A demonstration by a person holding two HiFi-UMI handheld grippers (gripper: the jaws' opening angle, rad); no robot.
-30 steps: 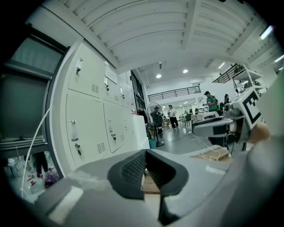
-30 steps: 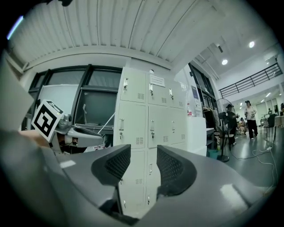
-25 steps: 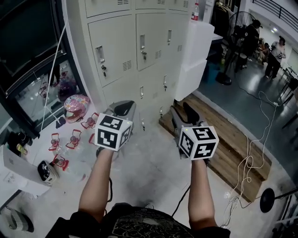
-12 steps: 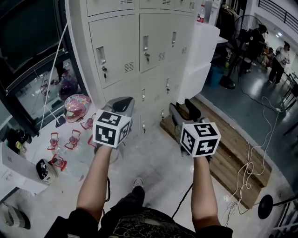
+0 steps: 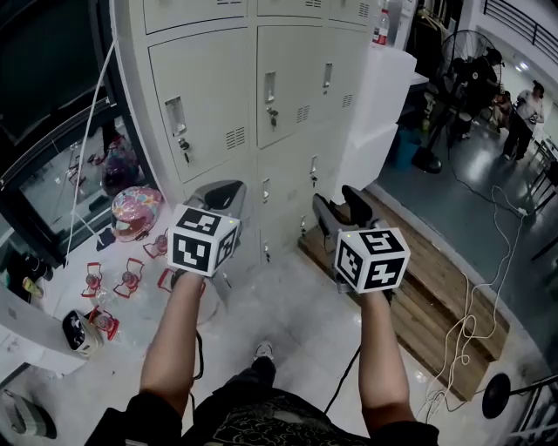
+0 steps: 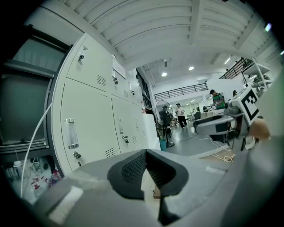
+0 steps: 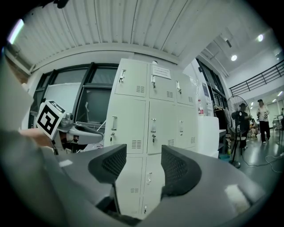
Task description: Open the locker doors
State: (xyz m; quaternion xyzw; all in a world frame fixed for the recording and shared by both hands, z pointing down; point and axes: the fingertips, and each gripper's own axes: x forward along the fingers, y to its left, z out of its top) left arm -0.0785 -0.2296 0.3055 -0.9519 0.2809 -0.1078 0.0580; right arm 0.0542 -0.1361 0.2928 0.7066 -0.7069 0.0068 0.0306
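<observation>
Pale floor, wooden platform, standing fan

Top locker row beyond the head view's upper edge

No legible text: paper notice on the lockers too small, blurred.

indus. workshop hall, steel lockers, floor fan, grey flr (mezzanine rail above)
</observation>
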